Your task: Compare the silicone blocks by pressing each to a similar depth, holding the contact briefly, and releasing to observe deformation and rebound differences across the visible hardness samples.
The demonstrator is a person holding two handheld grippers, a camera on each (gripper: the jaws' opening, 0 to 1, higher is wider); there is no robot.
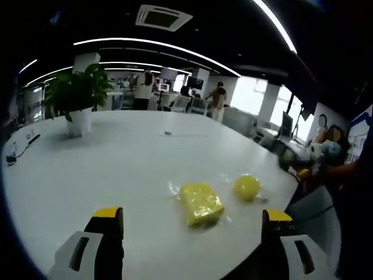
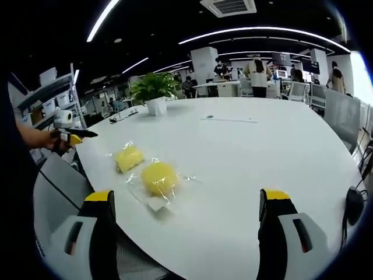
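Left gripper view: the left gripper (image 1: 192, 224) hovers with fingers spread wide, holding nothing, above the white bench (image 1: 116, 163). A yellow rectangular block (image 1: 200, 203) and a yellow round block (image 1: 247, 186), both in clear wrap, lie near the bench's edge, apart from each other. Broad bare bench stretches beyond them toward a potted plant (image 1: 78, 96). The right gripper (image 2: 189, 207) is also wide open, above the same edge.

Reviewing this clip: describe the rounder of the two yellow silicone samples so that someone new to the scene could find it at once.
Start at the big white table with a potted plant at its far side. Near the table's closer edge lie two yellow pieces in clear plastic wrapping. The one meant is the round sample, dome-like and smooth, while its neighbour, the blocky sample, is flatter with squared sides.
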